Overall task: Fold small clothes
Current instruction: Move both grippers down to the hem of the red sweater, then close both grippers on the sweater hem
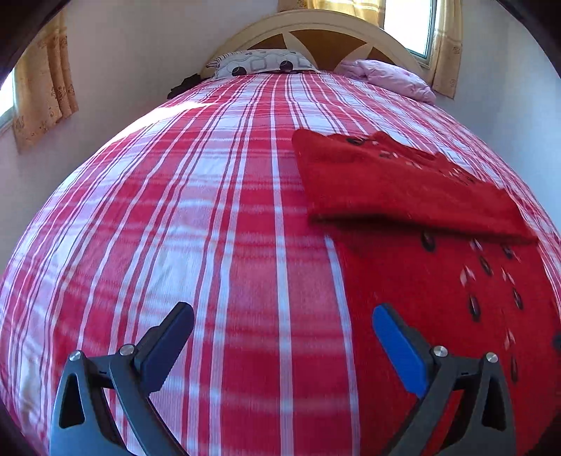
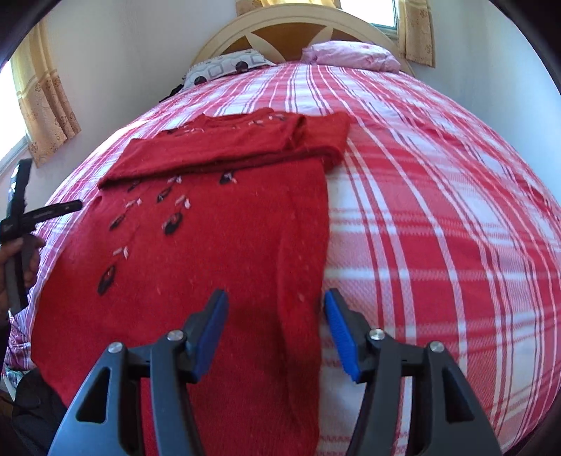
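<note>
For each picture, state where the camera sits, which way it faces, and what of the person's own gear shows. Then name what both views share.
Left wrist: on the left gripper, facing the headboard; its open fingers show, over the bedspread.
Right wrist: on the right gripper, same facing; open fingers over the red sweater; a hand at left.
Shared: sweater, bedspread, headboard, pillows.

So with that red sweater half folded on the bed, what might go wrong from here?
1. The sleeve folded across the red sweater lies loose, so tugging the hem may slide it off.
2. The right claw hangs open over the sweater's right edge; closing there could also pinch the checked bedspread.
3. The left claw is open over bare bedspread, off the sweater, so a lift might go lopsided.
</note>
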### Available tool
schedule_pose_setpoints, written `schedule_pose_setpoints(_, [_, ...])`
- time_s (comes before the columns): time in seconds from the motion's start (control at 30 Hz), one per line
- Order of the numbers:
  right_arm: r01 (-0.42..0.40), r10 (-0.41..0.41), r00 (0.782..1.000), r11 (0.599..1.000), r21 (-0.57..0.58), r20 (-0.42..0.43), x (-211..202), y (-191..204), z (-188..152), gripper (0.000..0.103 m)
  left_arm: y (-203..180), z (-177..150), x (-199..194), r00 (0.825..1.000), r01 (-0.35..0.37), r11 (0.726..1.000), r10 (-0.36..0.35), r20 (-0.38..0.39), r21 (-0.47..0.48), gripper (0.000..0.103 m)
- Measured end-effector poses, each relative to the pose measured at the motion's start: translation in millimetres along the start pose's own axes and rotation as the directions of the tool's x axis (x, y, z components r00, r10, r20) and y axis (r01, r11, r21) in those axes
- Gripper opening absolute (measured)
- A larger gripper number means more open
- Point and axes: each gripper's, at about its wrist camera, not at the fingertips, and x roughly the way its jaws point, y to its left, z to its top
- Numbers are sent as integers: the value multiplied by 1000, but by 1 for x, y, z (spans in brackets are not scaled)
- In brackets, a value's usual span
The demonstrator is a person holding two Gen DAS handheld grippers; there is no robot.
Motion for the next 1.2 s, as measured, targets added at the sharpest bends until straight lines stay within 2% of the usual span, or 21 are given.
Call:
schedule_pose_setpoints(0.2, [-42, 43, 999, 998, 46, -12, -13, -3, -14, 49, -1, -45, -38, 1000, 27, 999, -27, 4, -18, 102])
schedule_pose_setpoints(0.4, [-47, 48, 999, 997, 61, -16, -25, -4, -34, 48, -6, -74, -60, 998, 70, 997, -70, -5, -23, 101])
schedule_pose_setpoints(0.53, [-64, 66, 997, 995, 72, -28, -36, -5, -50, 48, -18, -94, -69, 994, 98, 995, -98, -42, 12, 83])
schedule_pose_setpoints(0.7, [-71, 74, 997, 994, 88, -35, -46, -7, -66, 44, -21, -110, -71, 988, 129, 992, -129, -86, 3, 81])
schedule_pose_setpoints(0.9, [-94, 99, 994, 988, 122, -37, -55, -12, -81, 40, -28, -125, -82, 983, 156, 988, -154, -101, 11, 81])
schedule_pose_setpoints(1.07, [-103, 110, 993, 985, 141, -41, -59, -15, -86, 37, -35, -132, -89, 978, 175, 984, -171, -117, 22, 62])
schedule_pose_setpoints(1.2, [-108, 115, 992, 985, 138, -48, -61, -14, -89, 36, -41, -136, -93, 974, 191, 981, -185, -134, 37, 54])
